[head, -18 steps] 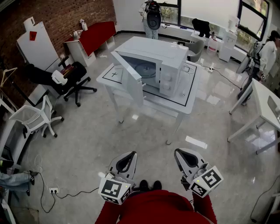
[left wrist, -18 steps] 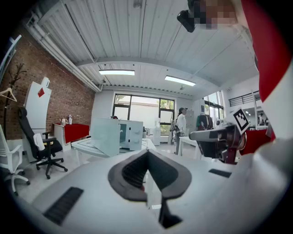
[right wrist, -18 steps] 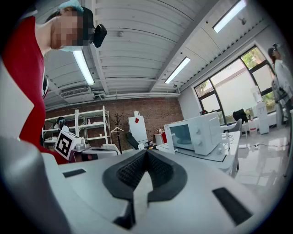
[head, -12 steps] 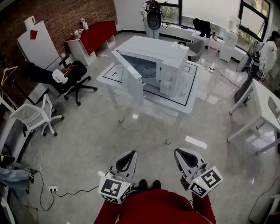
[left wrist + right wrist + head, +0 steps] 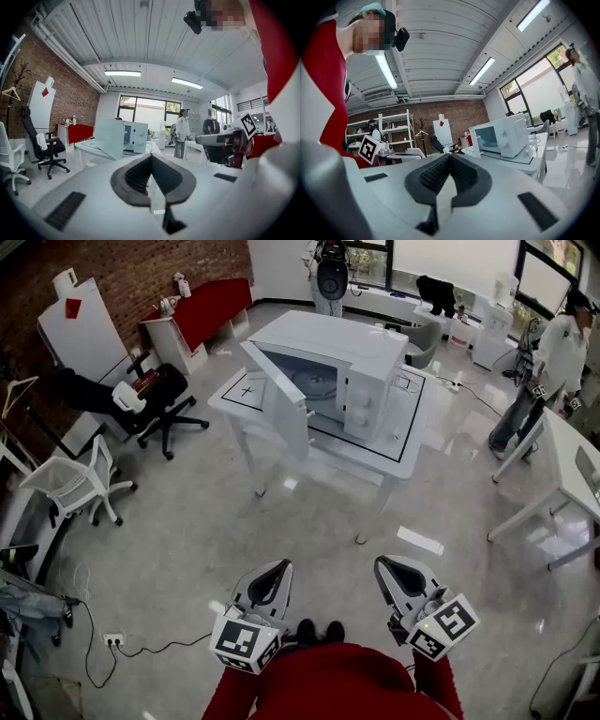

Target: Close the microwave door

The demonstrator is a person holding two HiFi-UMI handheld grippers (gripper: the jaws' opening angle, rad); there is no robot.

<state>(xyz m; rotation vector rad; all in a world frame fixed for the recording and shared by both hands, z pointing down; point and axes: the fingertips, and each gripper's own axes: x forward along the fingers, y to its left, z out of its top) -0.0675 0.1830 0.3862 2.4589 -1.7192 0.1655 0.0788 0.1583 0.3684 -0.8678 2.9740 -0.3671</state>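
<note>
One microwave (image 5: 361,352), centre of white surface (image 5: 405,451), door (image 5: 281,404) swung wide open; closing not begun, whole approach and push left to do. Cavity: turntable plate (image 5: 314,382) only, no food seen. Left gripper (image 5: 282,569) and right gripper (image 5: 382,565): fingers pressed together, empty, well apart from door

Left gripper (image 5: 267,588) jaws closed, right gripper (image 5: 397,582) jaws closed, both empty
</note>
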